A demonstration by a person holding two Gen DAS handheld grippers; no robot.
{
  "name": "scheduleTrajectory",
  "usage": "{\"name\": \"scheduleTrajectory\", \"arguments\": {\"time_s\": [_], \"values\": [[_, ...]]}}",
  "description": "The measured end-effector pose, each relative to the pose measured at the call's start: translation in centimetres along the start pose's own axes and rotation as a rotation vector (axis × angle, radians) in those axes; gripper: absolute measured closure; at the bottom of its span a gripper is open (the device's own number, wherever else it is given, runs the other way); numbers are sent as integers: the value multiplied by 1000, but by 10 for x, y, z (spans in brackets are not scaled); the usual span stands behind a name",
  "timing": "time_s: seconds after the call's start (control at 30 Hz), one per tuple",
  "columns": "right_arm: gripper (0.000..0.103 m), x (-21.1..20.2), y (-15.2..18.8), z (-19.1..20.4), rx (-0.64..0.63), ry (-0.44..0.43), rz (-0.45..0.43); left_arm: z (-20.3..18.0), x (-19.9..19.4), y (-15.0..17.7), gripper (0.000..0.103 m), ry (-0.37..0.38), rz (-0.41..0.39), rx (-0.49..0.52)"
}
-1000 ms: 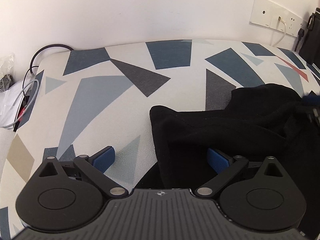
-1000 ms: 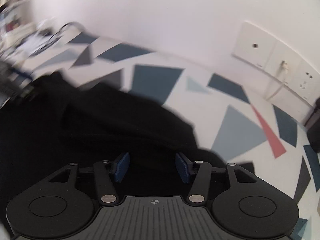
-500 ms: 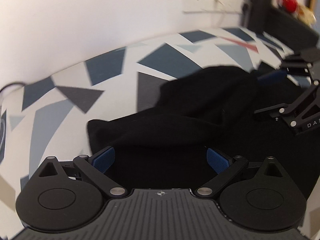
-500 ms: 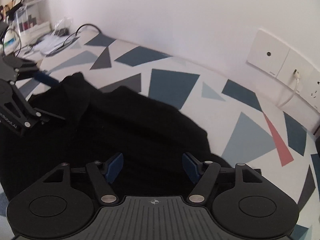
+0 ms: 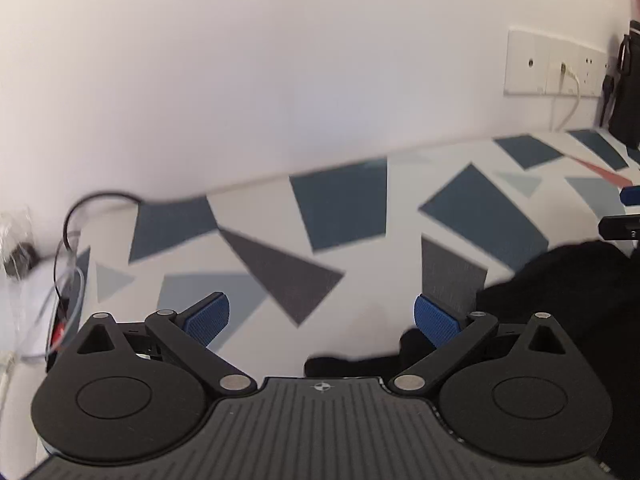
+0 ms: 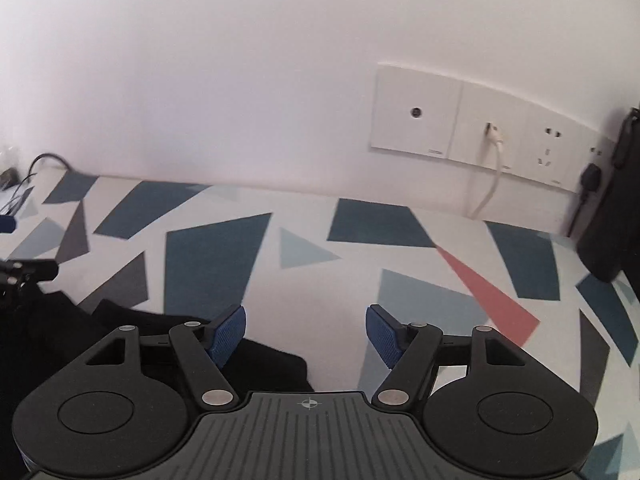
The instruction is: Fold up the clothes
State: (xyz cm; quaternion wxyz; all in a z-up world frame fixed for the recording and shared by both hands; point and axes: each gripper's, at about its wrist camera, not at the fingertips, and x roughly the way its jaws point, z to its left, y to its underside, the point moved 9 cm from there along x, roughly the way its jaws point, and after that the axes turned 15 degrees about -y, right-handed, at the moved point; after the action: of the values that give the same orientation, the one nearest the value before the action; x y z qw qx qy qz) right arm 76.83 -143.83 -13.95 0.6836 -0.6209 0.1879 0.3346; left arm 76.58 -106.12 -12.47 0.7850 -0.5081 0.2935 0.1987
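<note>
Both the left gripper (image 5: 322,318) and right gripper (image 6: 306,334) hang spread wide and hold nothing, with the black garment (image 5: 560,292) bunched on the patterned tabletop (image 6: 212,256) between them (its edges hard to read); a blind pinch could likely catch several layers and skew the fold

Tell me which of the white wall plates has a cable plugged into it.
The middle white wall plate, in the right wrist view: a white cable hangs from its port down toward the patterned cover. The plate to its left shows only a small round hole.
</note>
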Motion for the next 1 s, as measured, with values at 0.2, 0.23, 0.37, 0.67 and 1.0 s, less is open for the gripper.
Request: {"name": "scheduleTrajectory", "arguments": {"time_s": [0.2,0.23,0.37,0.67,1.0], "values": [[40,-5,25,-2,-62,-19,93,22,1,35,2,141,139,-146],[41,-6,28,-6,-46,-24,103,24,2,37,2,164,153,-182],[51,-4,41,-12,-25,-77,147,26,3,38,24,179,144,-235],[97,-24,35,4,-109,-70,99,32,-19,22,96,133,29,-198],[92,-54,42,-18,-75,31,79,51,-37,31,96,142,-16,-253]]}}
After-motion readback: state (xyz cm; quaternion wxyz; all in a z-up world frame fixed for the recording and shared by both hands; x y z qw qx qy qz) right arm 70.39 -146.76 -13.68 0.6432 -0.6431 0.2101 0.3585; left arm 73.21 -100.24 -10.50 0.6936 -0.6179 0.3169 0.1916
